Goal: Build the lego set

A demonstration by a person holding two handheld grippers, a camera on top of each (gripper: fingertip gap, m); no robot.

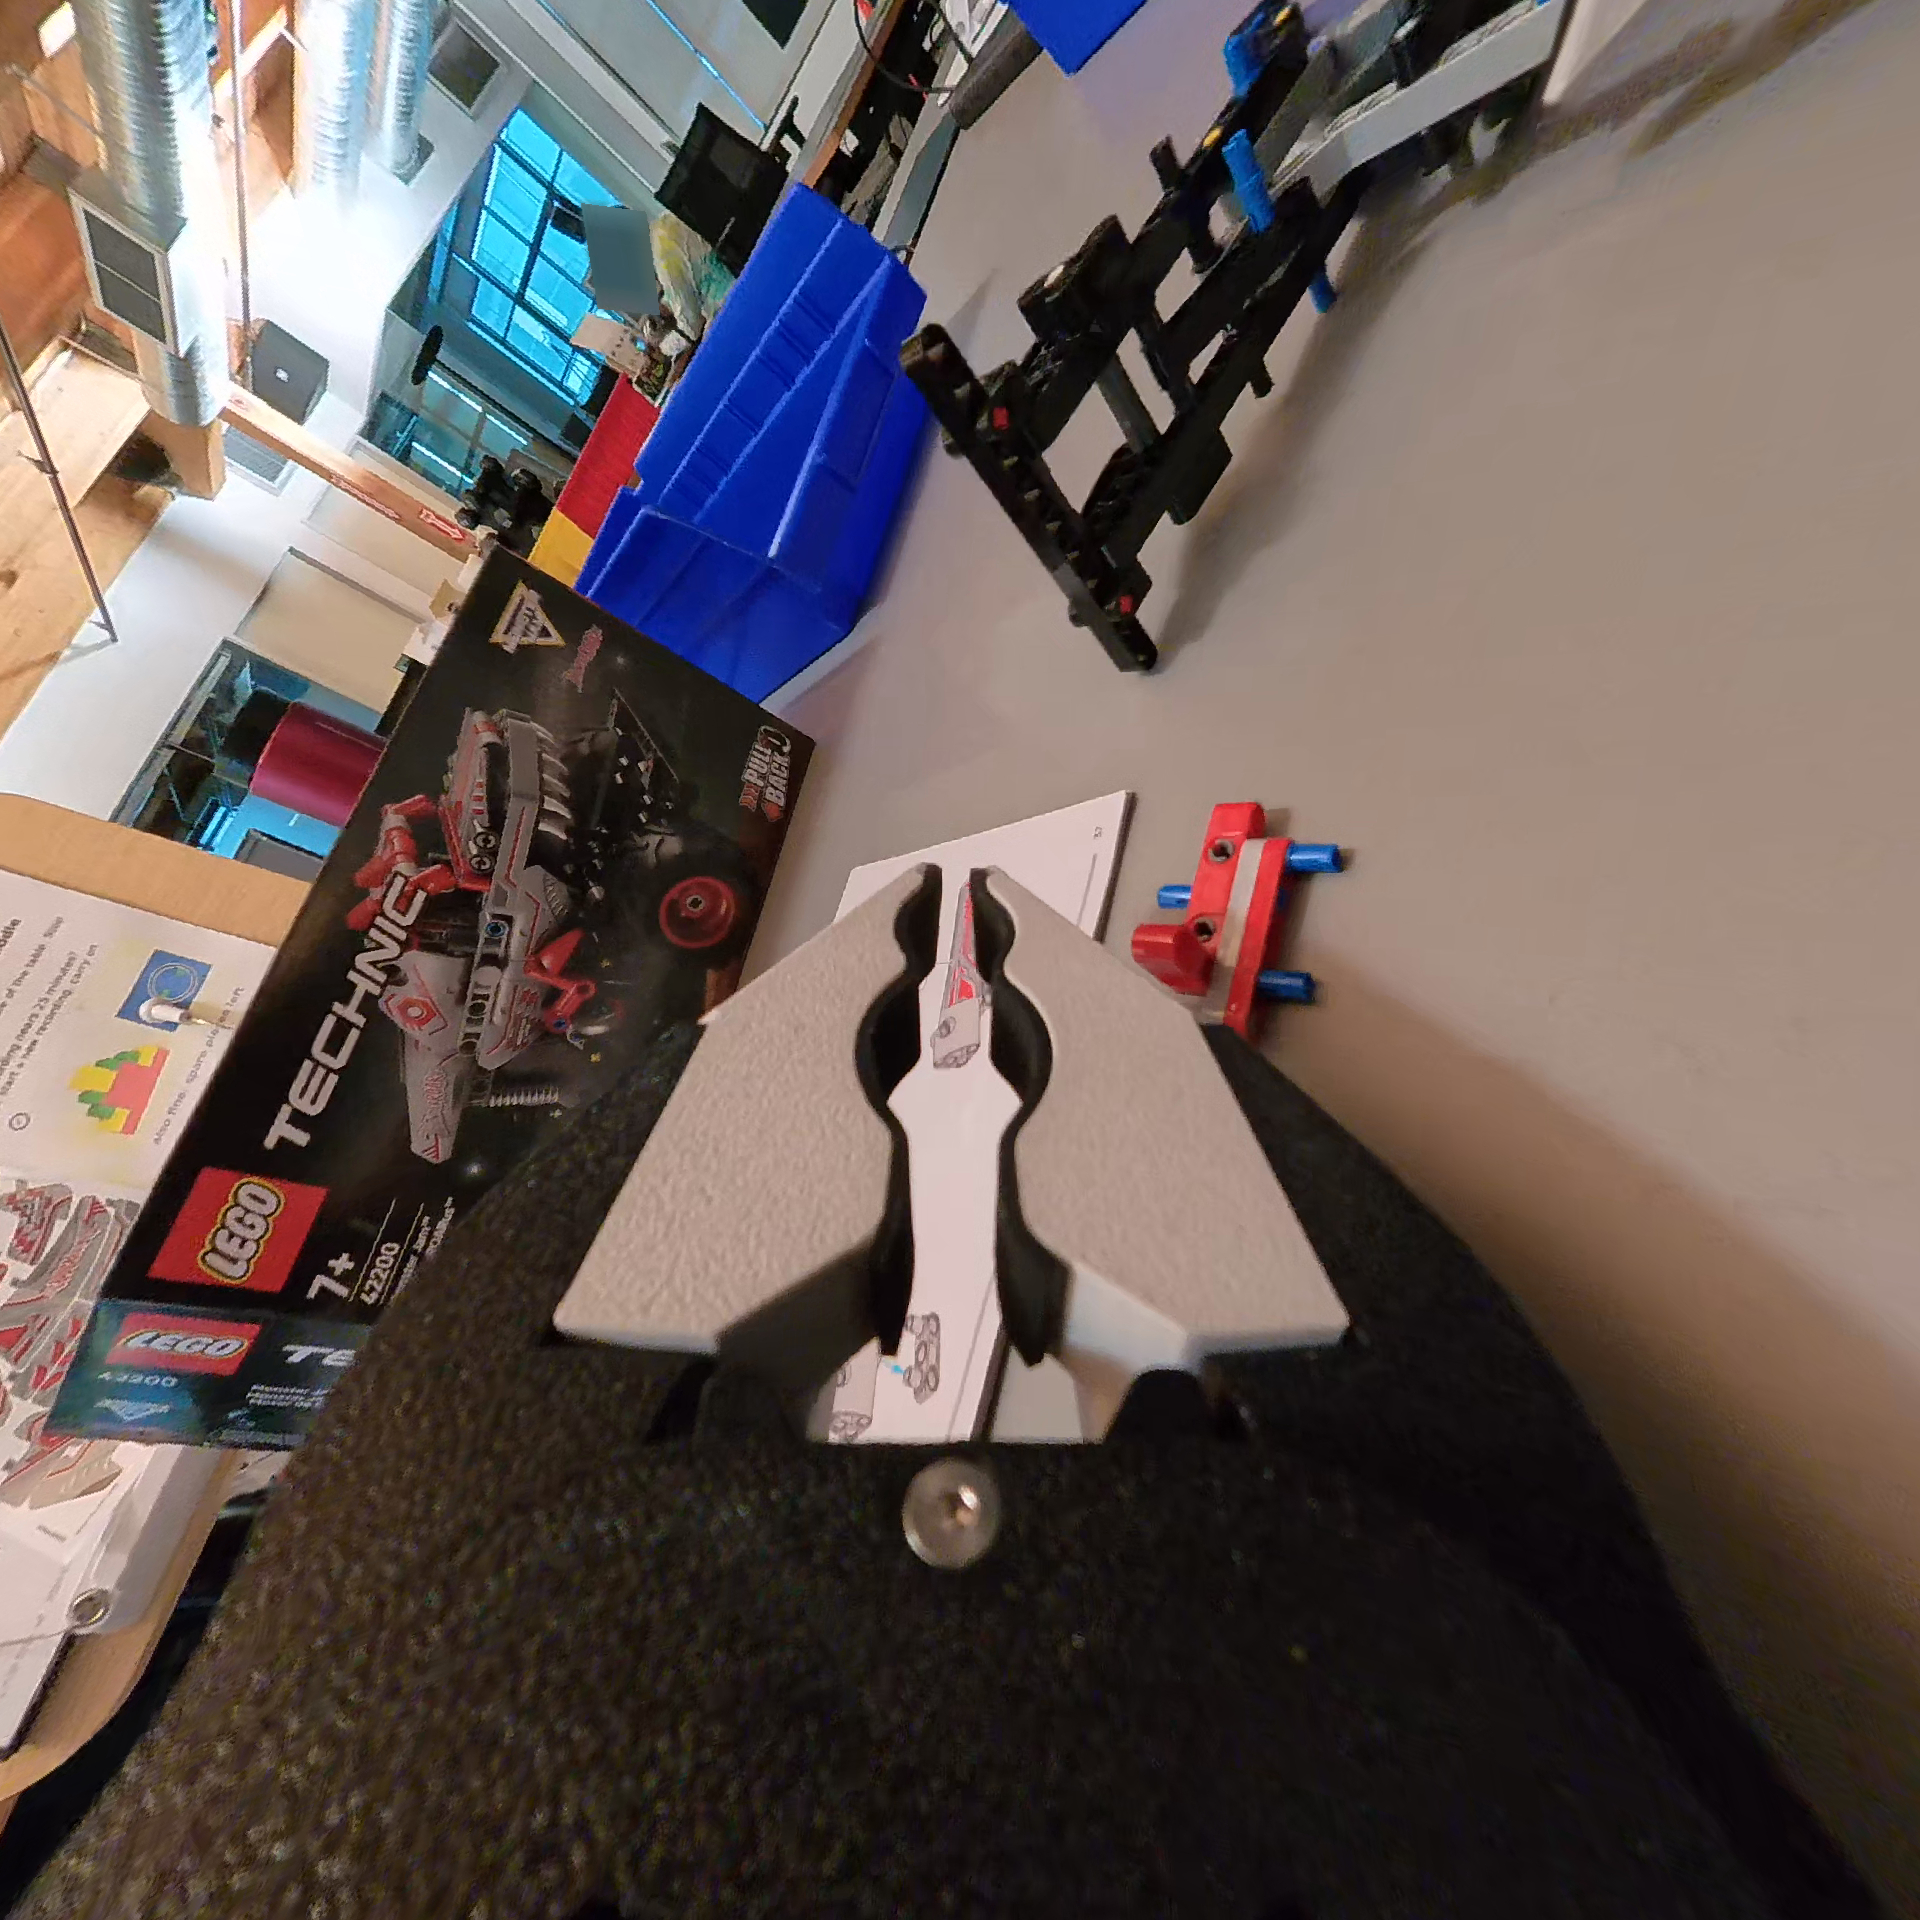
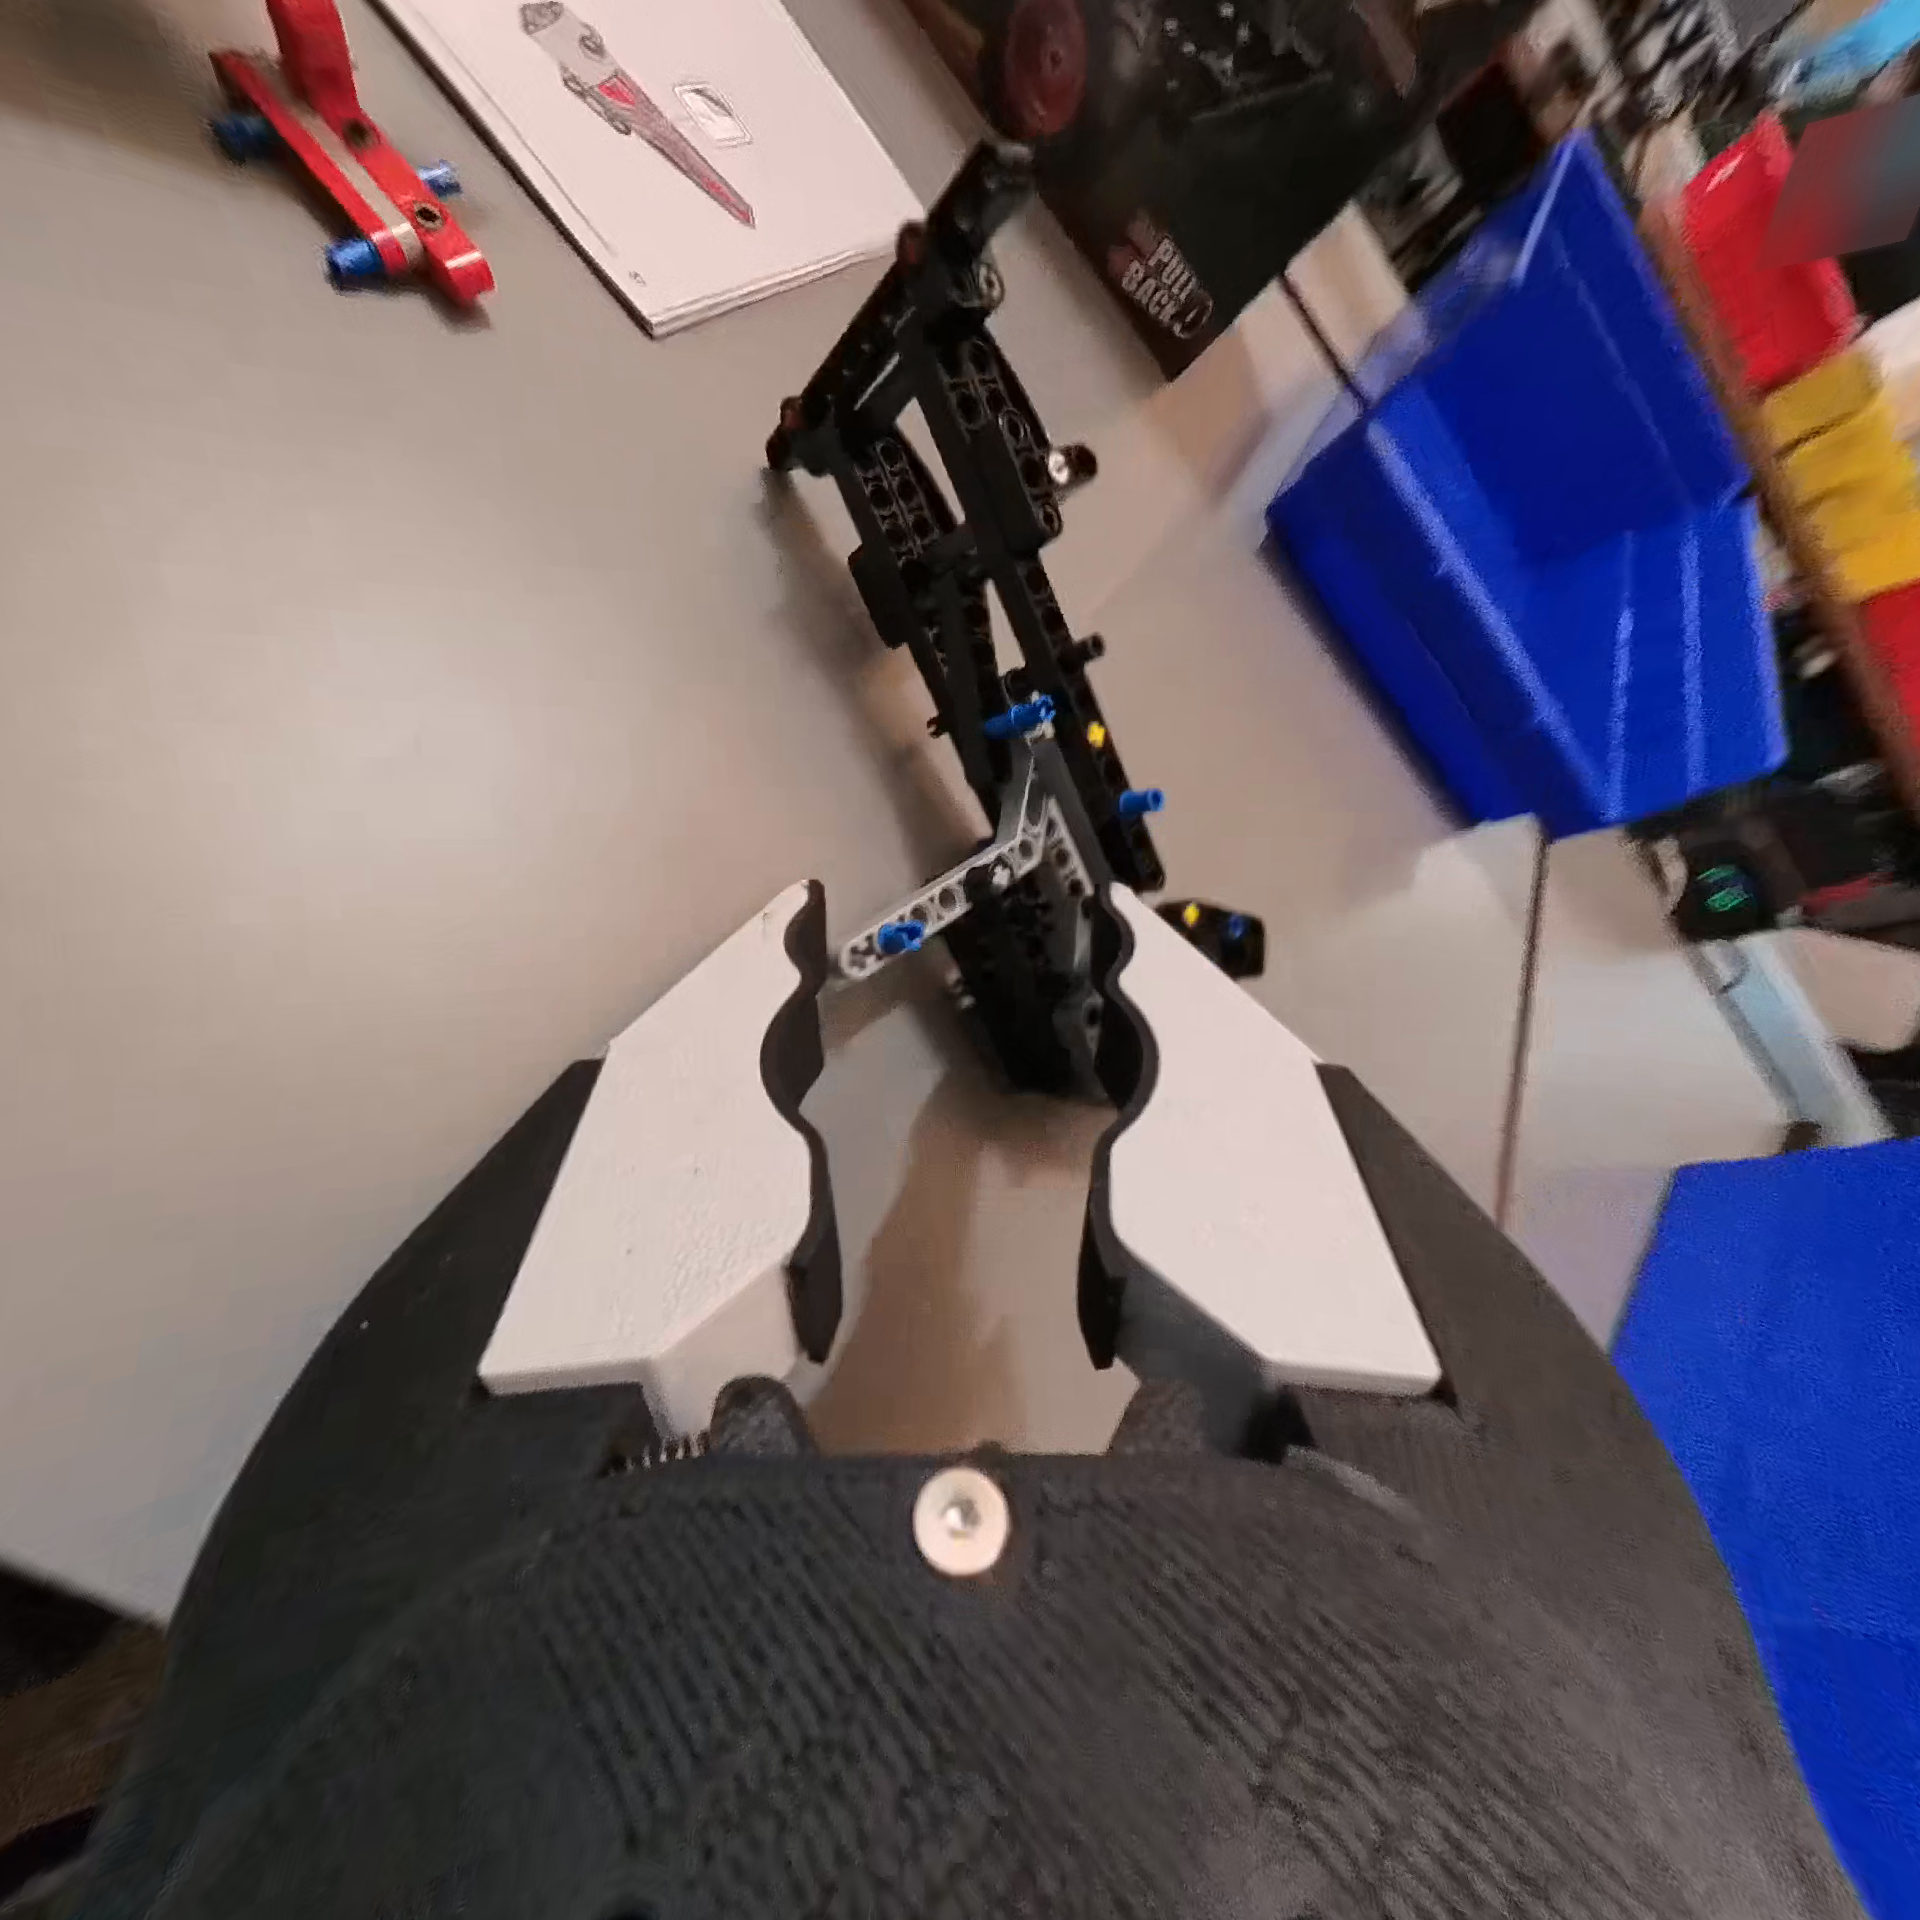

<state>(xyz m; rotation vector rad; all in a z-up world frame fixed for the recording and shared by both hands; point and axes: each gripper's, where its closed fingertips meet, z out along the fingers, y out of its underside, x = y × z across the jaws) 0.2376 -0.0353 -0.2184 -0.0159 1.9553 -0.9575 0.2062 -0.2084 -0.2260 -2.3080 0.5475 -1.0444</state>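
A long black Technic chassis [image 1: 1122, 416] with blue pins lies on the grey table [image 1: 1558, 727]. In the right wrist view the chassis [image 2: 977, 582] runs away from my right gripper [image 2: 961, 891]. That gripper is open, and the near end of the chassis, with a grey angled beam [image 2: 935, 904], sits between its fingertips, close to the right finger. My left gripper [image 1: 961, 873] is shut and empty, hovering over the instruction booklet [image 1: 1049, 852]. A small red sub-assembly with blue pins [image 1: 1226, 935] lies just right of it and also shows in the right wrist view [image 2: 353, 177].
The set's box [image 1: 468, 987] stands to the left of the booklet [image 2: 665, 156]. Blue bins [image 1: 779, 447] stand behind the chassis, and another blue bin [image 2: 1787, 1455] is at the right gripper's right. Printed sheets [image 1: 104, 1039] lie at far left.
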